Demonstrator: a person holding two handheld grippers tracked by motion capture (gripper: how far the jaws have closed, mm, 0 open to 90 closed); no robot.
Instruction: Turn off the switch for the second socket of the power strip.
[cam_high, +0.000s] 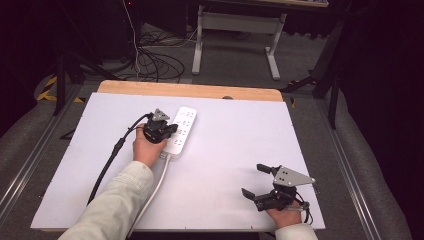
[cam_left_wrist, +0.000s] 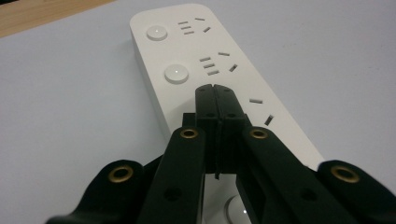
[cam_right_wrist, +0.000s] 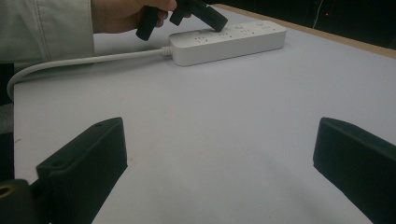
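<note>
A white power strip (cam_high: 183, 127) lies on the white board, far left of centre, and its white cord (cam_high: 156, 186) runs back toward the front edge. My left gripper (cam_high: 174, 129) is shut, and its joined tips (cam_left_wrist: 215, 89) rest on the strip's top face (cam_left_wrist: 187, 51) just behind the second round button (cam_left_wrist: 176, 73). From the right gripper view, the strip (cam_right_wrist: 229, 44) shows far off with the left gripper (cam_right_wrist: 218, 22) angled down onto it. My right gripper (cam_high: 253, 180) stands open near the front right edge, with nothing between its jaws (cam_right_wrist: 219, 135).
The board's wooden far edge (cam_high: 190, 90) borders the white surface (cam_high: 235, 145). A black cable (cam_high: 111, 157) trails from the left gripper across the board's left side. Beyond the table are floor cables (cam_high: 155, 62) and a white desk frame (cam_high: 272, 55).
</note>
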